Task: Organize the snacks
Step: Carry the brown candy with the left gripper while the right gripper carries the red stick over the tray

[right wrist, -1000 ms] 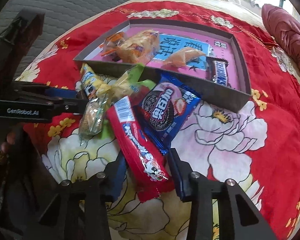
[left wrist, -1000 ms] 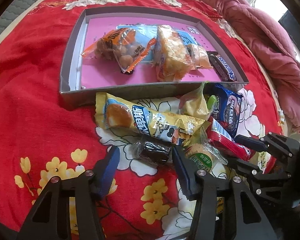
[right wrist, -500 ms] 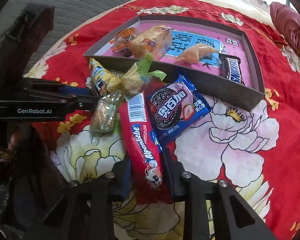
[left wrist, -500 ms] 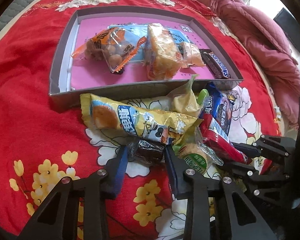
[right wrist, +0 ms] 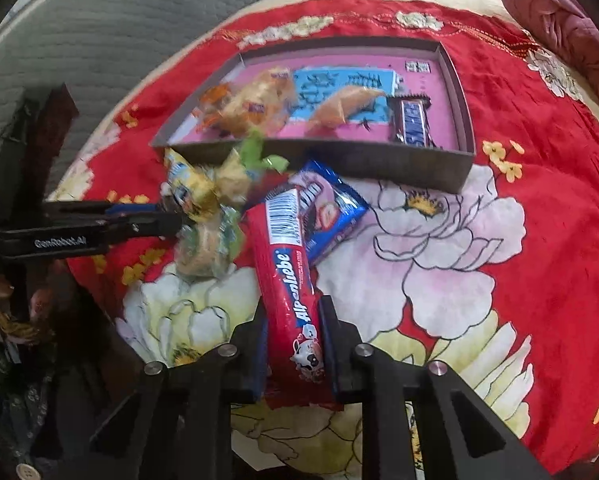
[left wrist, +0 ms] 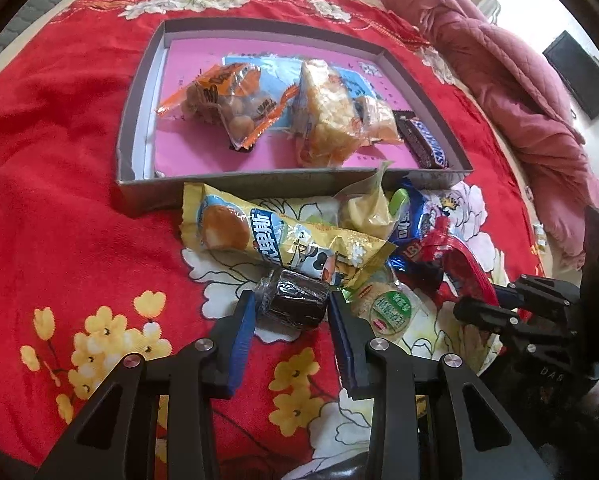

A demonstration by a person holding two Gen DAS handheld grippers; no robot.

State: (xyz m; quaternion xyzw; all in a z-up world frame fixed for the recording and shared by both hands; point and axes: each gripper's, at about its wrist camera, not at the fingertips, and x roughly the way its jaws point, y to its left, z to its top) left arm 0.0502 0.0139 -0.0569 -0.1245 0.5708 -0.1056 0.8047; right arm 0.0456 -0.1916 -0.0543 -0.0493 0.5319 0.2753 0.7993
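Two claws clenched: left gripper (left wrist: 291, 304) pinches dark cake roll (left wrist: 295, 302), right gripper (right wrist: 293, 336) pinches red Alpenliebe pack (right wrist: 289, 280)

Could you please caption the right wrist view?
Right gripper shut on the red Alpenliebe pack before the snack box.

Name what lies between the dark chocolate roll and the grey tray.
In the left wrist view, the long yellow cake packet lies across the red cloth between the chocolate roll and the tray.

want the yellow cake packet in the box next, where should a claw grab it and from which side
Grip the yellow cake packet across its narrow width near the middle, coming down from above. It lies flat and long beside the box wall, its right end tucked among other snacks, so the bare left half is easiest.
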